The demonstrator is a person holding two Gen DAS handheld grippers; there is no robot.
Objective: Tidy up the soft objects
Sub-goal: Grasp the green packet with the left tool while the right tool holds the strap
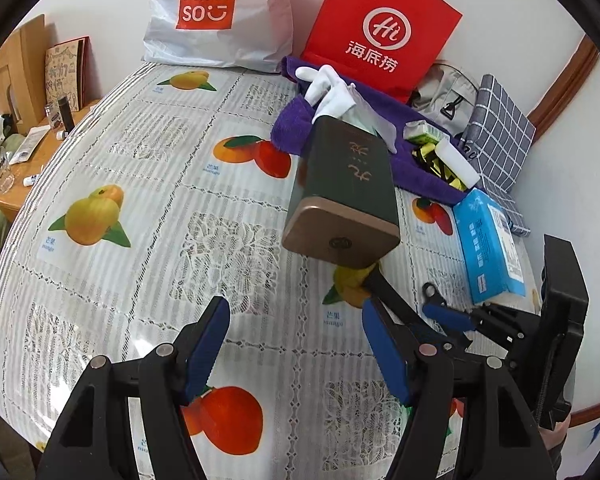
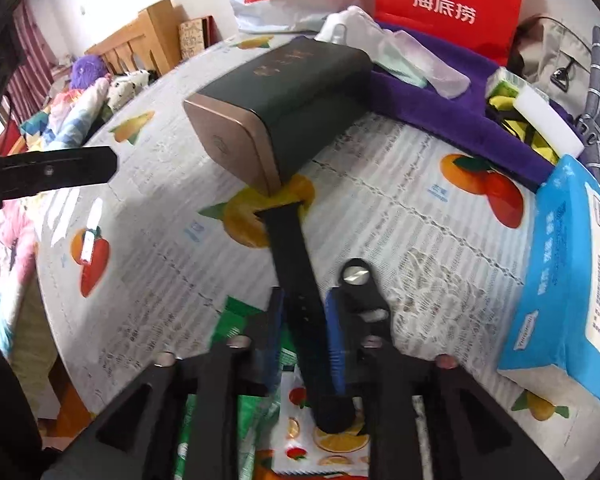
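Note:
A black strap (image 2: 296,264) lies on the fruit-print tablecloth (image 1: 140,168), its far end tucked under a tilted dark green box with a bronze lid (image 2: 292,96). My right gripper (image 2: 306,316) is open, and the strap runs loosely between its blue pads (image 2: 336,344). My left gripper (image 1: 294,308) is open above bare tablecloth, to the left of the strap (image 1: 384,292), with nothing between its fingers. Behind the box (image 1: 348,168), white fabric pieces (image 1: 332,92) rest on a purple towel (image 1: 416,160).
A blue tissue pack (image 1: 492,240) lies at the right edge. A white sponge (image 1: 456,160), a checked grey cloth (image 1: 500,132) and a grey bag (image 1: 444,96) sit beyond it. A red paper bag (image 1: 380,28) and a white Miniso bag (image 1: 216,16) stand at the back. A colourful printed packet (image 2: 228,344) lies under my right gripper.

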